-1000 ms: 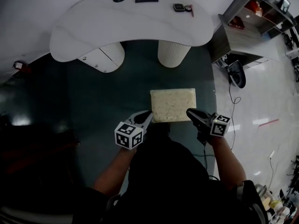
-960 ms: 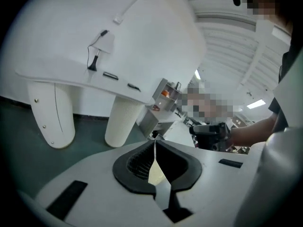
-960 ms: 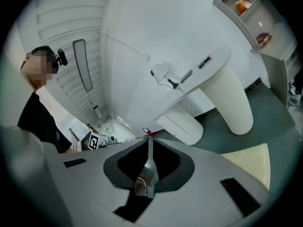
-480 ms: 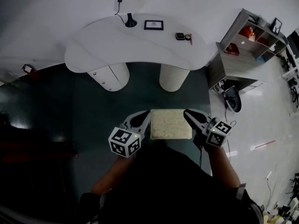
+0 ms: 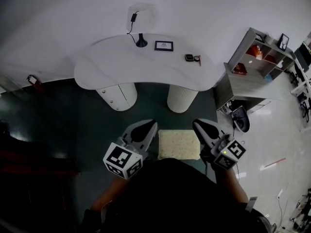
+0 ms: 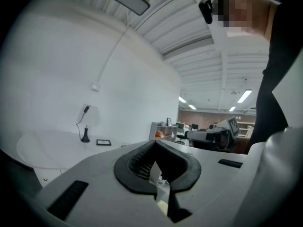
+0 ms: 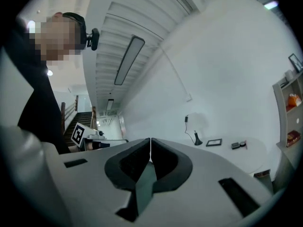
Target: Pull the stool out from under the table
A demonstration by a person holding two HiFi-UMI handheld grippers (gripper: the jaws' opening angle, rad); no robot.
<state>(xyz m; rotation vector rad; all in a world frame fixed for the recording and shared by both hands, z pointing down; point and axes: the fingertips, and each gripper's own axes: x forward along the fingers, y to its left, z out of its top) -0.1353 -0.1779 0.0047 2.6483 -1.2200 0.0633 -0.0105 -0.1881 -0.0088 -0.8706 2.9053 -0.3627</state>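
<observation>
The stool (image 5: 179, 144), with a cream cushion, stands on the dark floor just in front of me, out from under the white curved table (image 5: 146, 64). My left gripper (image 5: 147, 126) hangs at the stool's left side, shut and empty. At the stool's right side is my right gripper (image 5: 199, 126); its jaws are closing tip to tip with nothing between them. Neither touches the cushion. In the left gripper view the left gripper (image 6: 154, 156) points over the table (image 6: 47, 145). The right gripper (image 7: 150, 151) faces the wall and the table (image 7: 248, 150).
Two white ribbed pedestals (image 5: 182, 98) carry the table. A black lamp (image 5: 141, 41), a picture frame (image 5: 164, 45) and small items stand on top. A grey shelf unit (image 5: 255, 64) and a black object with a cable (image 5: 241, 118) are at the right.
The table now appears farther off and the stool smaller and lower in the head view. Both grippers still flank the stool, now seeming higher beside it.
</observation>
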